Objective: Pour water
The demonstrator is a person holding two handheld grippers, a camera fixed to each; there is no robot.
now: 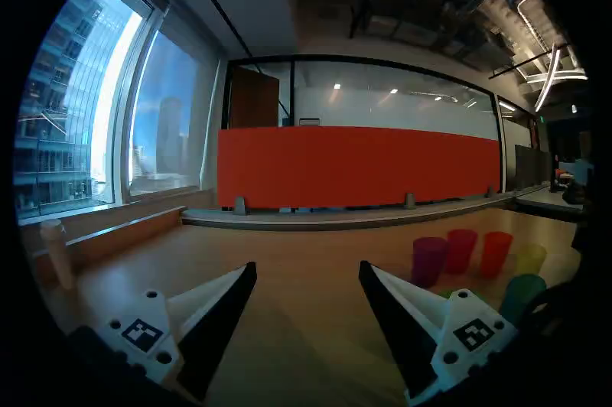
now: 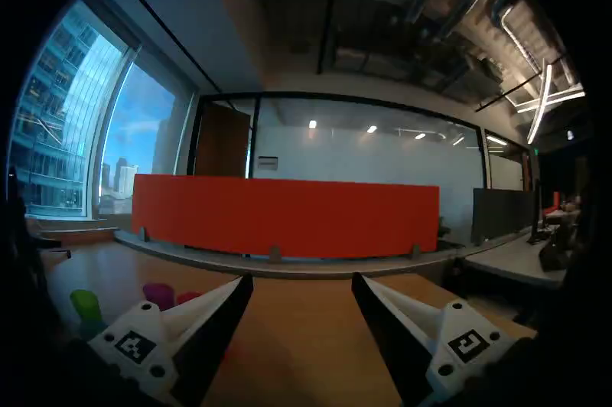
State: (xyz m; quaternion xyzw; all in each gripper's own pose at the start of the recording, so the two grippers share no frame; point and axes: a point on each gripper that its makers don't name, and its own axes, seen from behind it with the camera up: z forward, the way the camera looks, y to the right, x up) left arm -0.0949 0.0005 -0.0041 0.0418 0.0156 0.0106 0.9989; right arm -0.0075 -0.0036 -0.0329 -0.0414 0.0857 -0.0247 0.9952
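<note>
While left fingers (image 1: 222, 311) gape, cups (image 1: 461, 250) beyond, rightward

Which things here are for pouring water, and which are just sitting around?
For the job: coloured cups, tall peach cup, left gripper, right gripper, both open.
Just there: red screen, window.

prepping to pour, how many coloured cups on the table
5: purple cup, red cup, orange cup, yellow cup in a row; green cup nearer. Others may be hidden.
</note>
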